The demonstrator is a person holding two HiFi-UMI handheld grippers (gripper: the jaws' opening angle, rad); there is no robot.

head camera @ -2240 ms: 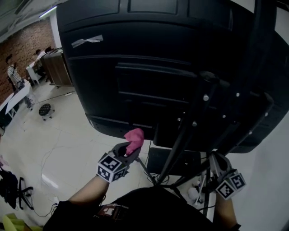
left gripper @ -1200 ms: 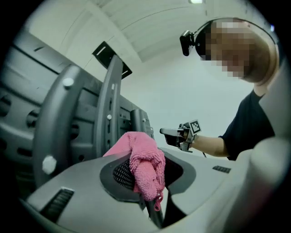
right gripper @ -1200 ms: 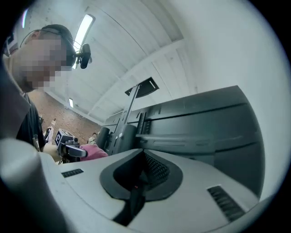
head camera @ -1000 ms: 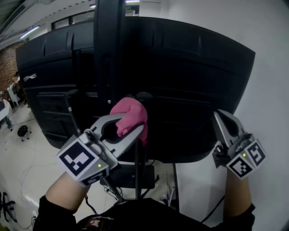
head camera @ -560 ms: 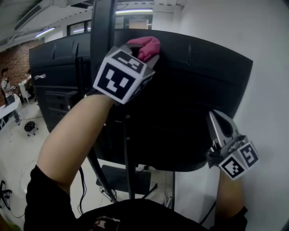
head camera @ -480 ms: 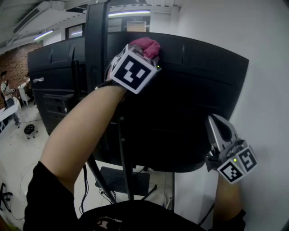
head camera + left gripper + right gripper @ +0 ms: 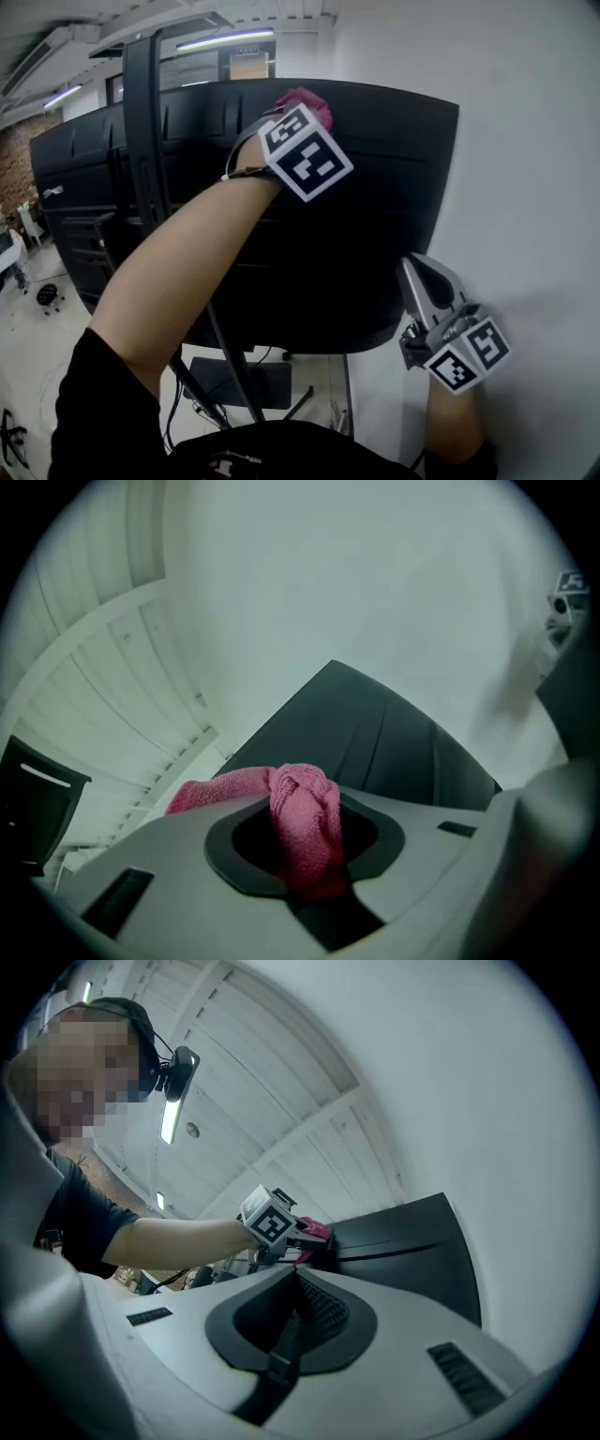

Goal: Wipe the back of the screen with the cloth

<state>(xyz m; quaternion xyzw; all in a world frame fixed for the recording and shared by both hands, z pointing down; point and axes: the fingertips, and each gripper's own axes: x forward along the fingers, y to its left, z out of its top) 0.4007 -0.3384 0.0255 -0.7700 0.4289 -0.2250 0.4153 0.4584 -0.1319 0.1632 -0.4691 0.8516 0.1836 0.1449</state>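
Note:
The black back of the screen (image 7: 375, 216) fills the head view. My left gripper (image 7: 298, 111) is raised to its top edge and is shut on a pink cloth (image 7: 307, 99), which is pressed against the upper part of the panel. In the left gripper view the cloth (image 7: 305, 822) is bunched between the jaws, with the screen's top corner (image 7: 375, 742) just beyond. My right gripper (image 7: 417, 277) hangs low by the screen's lower right corner, shut and holding nothing. The right gripper view looks up at the left gripper (image 7: 298, 1232), the cloth (image 7: 319, 1232) and the screen (image 7: 422, 1251).
A black stand pole (image 7: 141, 141) runs up the back of the screen on the left, and its base (image 7: 230, 380) sits on the floor below. A white wall (image 7: 525, 169) is close on the right. Desks stand far off at the left.
My left gripper has risen with the cloth from below the screen to its top edge and shifted a little right along it. The right gripper has stayed low near the right corner.

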